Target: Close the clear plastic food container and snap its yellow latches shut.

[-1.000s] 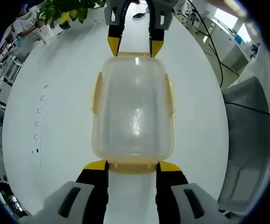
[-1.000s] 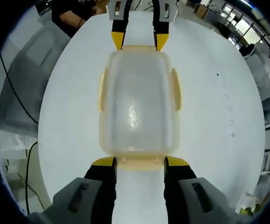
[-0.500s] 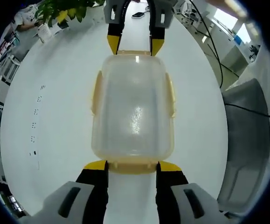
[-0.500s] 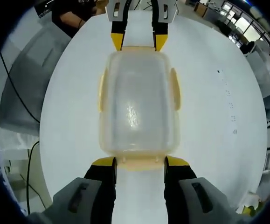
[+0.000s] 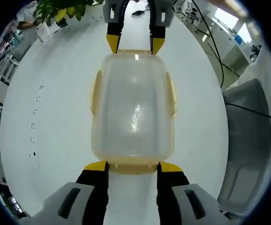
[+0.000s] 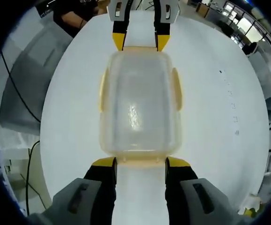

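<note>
Bench: white round bench [image 5: 55, 140] carries everything; I see its bare top all round the box, widest to either side of it.
Room: in my left gripper view there's a leafy plant [image 5: 62, 7] past the far edge, desks and windows further off; a grey chair [image 5: 250, 136] sits beside the bench with a black cable [image 5: 254, 108] across it.
Other side: in my right gripper view a person in dark clothes [image 6: 76, 14] is at the far rim, and a grey chair [image 6: 25, 84] stands beside the bench.
Container: clear plastic food container [image 5: 133, 110] lies flat mid-bench, lid on, lengthwise between my two tools; same box in the right gripper view [image 6: 139, 105].
Latches: yellow latches [image 5: 96, 91] on the long sides lie close against the walls; whether they're snapped, I can't tell.
Left gripper [image 5: 133, 168]: jaws spread wide, yellow tips at the two corners of the near short end, straddling that end's tab.
Right gripper [image 6: 140, 164]: jaws wide too, tips at the opposite short end; I also see it at the top of the left gripper view [image 5: 134, 44].
Edges: box is well apart from every bench rim.
</note>
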The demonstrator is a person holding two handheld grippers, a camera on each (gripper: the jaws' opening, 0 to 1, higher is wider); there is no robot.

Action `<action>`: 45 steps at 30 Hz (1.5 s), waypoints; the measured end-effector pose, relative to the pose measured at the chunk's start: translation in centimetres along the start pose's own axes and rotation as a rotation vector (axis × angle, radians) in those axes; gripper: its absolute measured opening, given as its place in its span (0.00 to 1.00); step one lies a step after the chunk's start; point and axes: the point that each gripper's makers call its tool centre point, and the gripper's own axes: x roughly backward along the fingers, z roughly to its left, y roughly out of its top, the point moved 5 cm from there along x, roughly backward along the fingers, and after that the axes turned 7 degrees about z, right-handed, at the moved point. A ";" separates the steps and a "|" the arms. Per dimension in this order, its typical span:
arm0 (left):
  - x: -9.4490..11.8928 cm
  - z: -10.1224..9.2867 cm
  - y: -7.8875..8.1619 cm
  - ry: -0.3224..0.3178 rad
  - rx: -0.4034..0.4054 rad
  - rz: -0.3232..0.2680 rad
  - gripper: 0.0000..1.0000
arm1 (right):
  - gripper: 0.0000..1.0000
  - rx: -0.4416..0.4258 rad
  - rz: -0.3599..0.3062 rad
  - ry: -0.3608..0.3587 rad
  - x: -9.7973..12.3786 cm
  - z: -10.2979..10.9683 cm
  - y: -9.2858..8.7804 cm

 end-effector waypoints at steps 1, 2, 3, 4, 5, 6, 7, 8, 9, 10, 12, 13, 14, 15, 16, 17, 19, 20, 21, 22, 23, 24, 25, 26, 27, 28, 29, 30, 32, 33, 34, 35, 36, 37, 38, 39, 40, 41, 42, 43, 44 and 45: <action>0.0 0.0 0.0 0.000 0.001 -0.002 0.34 | 0.38 0.001 0.001 0.001 0.0 0.0 0.0; 0.0 0.0 0.0 0.000 0.000 -0.003 0.34 | 0.38 0.002 0.001 0.000 0.0 0.0 0.0; 0.0 0.0 0.0 0.001 -0.002 -0.004 0.34 | 0.38 0.001 0.000 -0.001 0.0 0.0 0.0; 0.0 0.0 0.0 0.002 -0.002 -0.006 0.34 | 0.38 -0.001 -0.001 -0.002 0.0 0.0 -0.1; 0.0 0.0 0.0 0.002 -0.001 -0.010 0.34 | 0.38 -0.003 -0.003 -0.003 -0.1 0.0 -0.1; 0.0 0.0 0.0 0.002 -0.001 -0.012 0.35 | 0.39 -0.008 -0.005 -0.002 -0.1 0.0 -0.1; 0.0 0.0 0.0 0.003 -0.001 -0.013 0.35 | 0.39 -0.011 -0.006 -0.001 -0.1 0.0 -0.2; 0.0 0.0 0.0 0.005 -0.002 -0.014 0.35 | 0.41 -0.010 -0.009 -0.008 -0.1 -0.1 -0.1; 0.0 0.0 0.0 0.007 -0.003 -0.016 0.35 | 0.43 -0.007 -0.009 -0.018 -0.1 -0.2 -0.2; 0.0 0.0 0.0 0.009 -0.007 -0.021 0.35 | 0.44 -0.004 -0.010 -0.021 -0.1 -0.2 -0.2; -0.1 0.0 -0.1 0.009 -0.001 -0.025 0.35 | 0.46 -0.008 -0.015 -0.017 0.1 -0.2 -0.2; -0.1 0.1 -0.1 0.008 0.004 -0.026 0.35 | 0.47 -0.010 -0.018 -0.016 0.1 -0.2 -0.2; -0.1 0.1 -0.2 0.003 0.023 -0.030 0.35 | 0.47 -0.014 -0.024 -0.018 0.2 -0.2 -0.3; -0.1 0.1 -0.2 0.000 0.027 -0.033 0.35 | 0.47 -0.019 -0.027 -0.017 0.2 -0.2 -0.3; -0.1 0.1 -0.3 0.001 0.027 -0.036 0.35 | 0.48 -0.023 -0.029 -0.016 0.2 -0.2 -0.3; -0.1 0.1 -0.3 0.002 0.032 -0.035 0.35 | 0.48 -0.033 -0.032 -0.011 0.2 -0.1 -0.4; 0.0 0.0 -0.4 -0.003 0.073 -0.032 0.35 | 0.48 -0.042 -0.029 -0.007 0.3 -0.1 -0.6; 0.0 0.1 -0.5 -0.005 0.089 -0.036 0.35 | 0.48 -0.046 -0.026 -0.007 0.3 0.0 -0.7; 0.2 0.1 -0.7 -0.005 0.114 -0.044 0.35 | 0.49 -0.058 -0.023 -0.004 0.3 0.0 -1.0; 0.4 0.2 -0.8 -0.006 0.131 -0.050 0.36 | 0.48 -0.070 -0.023 -0.002 0.4 0.1 -1.2; 0.7 0.2 -1.1 -0.011 0.184 -0.062 0.37 | 0.48 -0.119 -0.023 0.010 0.4 0.2 -1.6; 1.0 0.2 -1.3 -0.011 0.221 -0.065 0.41 | 0.48 -0.164 -0.011 0.009 0.5 0.1 -2.0; 1.3 0.3 -1.5 -0.013 0.271 -0.075 0.44 | 0.47 -0.209 0.004 0.000 0.7 -0.1 -2.6; 1.6 0.4 -1.6 -0.017 0.290 -0.097 0.46 | 0.47 -0.231 0.001 -0.001 0.8 -0.2 -2.9; 2.1 0.5 -1.7 -0.019 0.327 -0.129 0.49 | 0.46 -0.268 0.003 -0.004 0.9 -0.2 -3.2; 2.2 0.5 -1.7 -0.021 0.341 -0.142 0.50 | 0.44 -0.325 -0.005 -0.004 1.1 -0.3 -3.6; 2.7 0.5 -1.6 -0.031 0.388 -0.188 0.50 | 0.43 -0.372 -0.013 -0.006 1.3 -0.5 -3.8; 3.0 0.5 -1.4 -0.042 0.416 -0.220 0.50 | 0.42 -0.426 -0.025 -0.007 1.5 -0.7 -4.0; 3.7 0.5 -1.1 -0.086 0.547 -0.306 0.50 | 0.41 -0.523 -0.054 0.000 1.9 -0.8 -4.3; 4.0 0.6 -1.0 -0.113 0.626 -0.339 0.48 | 0.41 -0.568 -0.062 0.006 2.0 -0.9 -4.4; 4.5 0.9 -0.7 -0.152 0.770 -0.408 0.47 | 0.40 -0.635 -0.089 0.024 2.2 -0.9 -4.4; 4.8 1.2 -0.5 -0.183 0.856 -0.463 0.46 | 0.40 -0.677 -0.118 0.036 2.3 -1.0 -4.2; 5.1 1.3 -0.2 -0.234 0.952 -0.530 0.47 | 0.40 -0.714 -0.150 0.047 2.5 -1.1 -4.0; 5.1 1.2 -0.3 -0.258 0.991 -0.542 0.47 | 0.40 -0.747 -0.183 0.059 2.6 -1.1 -3.8; 4.9 0.9 -0.4 -0.283 1.028 -0.542 0.48 | 0.40 -0.782 -0.214 0.066 2.8 -1.2 -3.6; 4.6 0.7 -0.7 -0.284 1.061 -0.519 0.49 | 0.39 -0.838 -0.259 0.079 3.0 -1.4 -3.3; 3.9 0.4 -1.2 -0.287 1.113 -0.471 0.50 | 0.38 -0.875 -0.291 0.093 3.1 -1.5 -3.1; 3.6 0.1 -1.3 -0.298 1.140 -0.453 0.50 | 0.37 -0.945 -0.339 0.119 3.3 -1.6 -2.8; 3.3 -0.1 -1.3 -0.313 1.162 -0.452 0.52 | 0.36 -0.980 -0.375 0.136 3.3 -1.7 -2.5; 3.0 -0.3 -1.0 -0.338 1.208 -0.480 0.52 | 0.37 -1.022 -0.429 0.164 3.4 -1.9 -2.2; 2.8 -0.4 -0.8 -0.358 1.240 -0.502 0.52 | 0.38 -1.060 -0.452 0.187 3.4 -1.9 -2.1; 2.7 -0.3 -0.5 -0.384 1.296 -0.546 0.52 | 0.39 -1.101 -0.479 0.215 3.4 -1.6 -1.8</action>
